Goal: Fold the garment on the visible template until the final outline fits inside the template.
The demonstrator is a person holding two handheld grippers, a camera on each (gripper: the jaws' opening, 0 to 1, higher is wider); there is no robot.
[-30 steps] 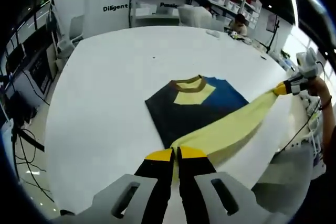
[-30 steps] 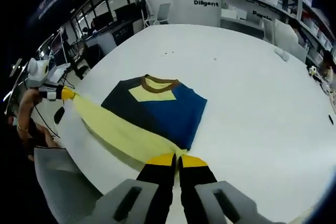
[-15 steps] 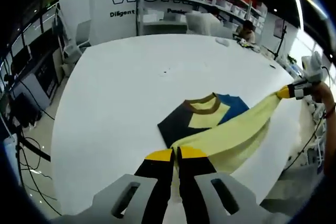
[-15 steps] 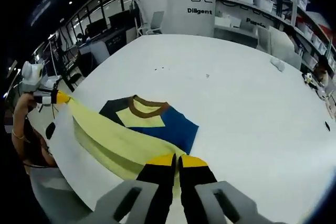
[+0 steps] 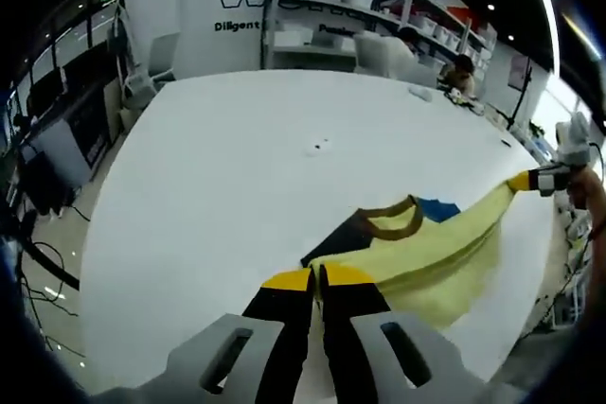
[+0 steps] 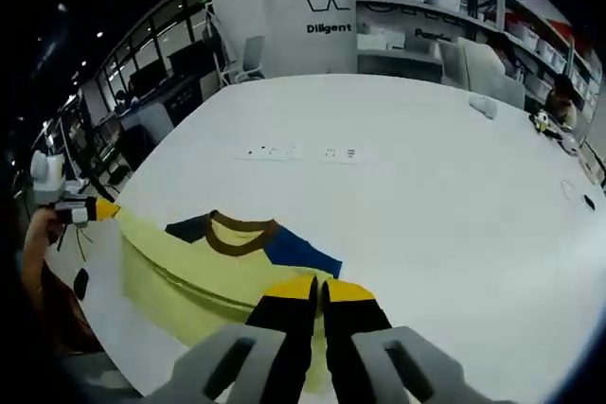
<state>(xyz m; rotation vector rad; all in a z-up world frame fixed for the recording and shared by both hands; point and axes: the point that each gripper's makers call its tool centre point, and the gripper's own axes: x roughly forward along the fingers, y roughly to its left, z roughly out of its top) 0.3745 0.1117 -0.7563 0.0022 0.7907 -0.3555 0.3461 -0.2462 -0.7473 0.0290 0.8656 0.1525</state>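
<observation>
Carrying the yellow hem forward, we now have the left gripper [image 5: 315,277] pinching one corner of the T-shirt [image 5: 426,248] and the right gripper [image 6: 318,289] pinching the other, each pair of jaws pressed together on the fabric. A second ago most of the navy and blue front lay exposed on the white worktop [image 5: 237,167]; since then the pale yellow inside face has swept up over it. What shows beyond the fold is the brown collar [image 6: 239,231], a sliver of navy on one side and blue on the other. The shirt sits near our edge of the worktop, the lifted edge stretched taut between the two grippers.

We judge this the bottom-to-top fold, well under way but not laid down. No template outline is discernible under the cloth, so we cannot tell how the fit stands. Next we would likely lower the hem near the collar, keeping both corners level.
</observation>
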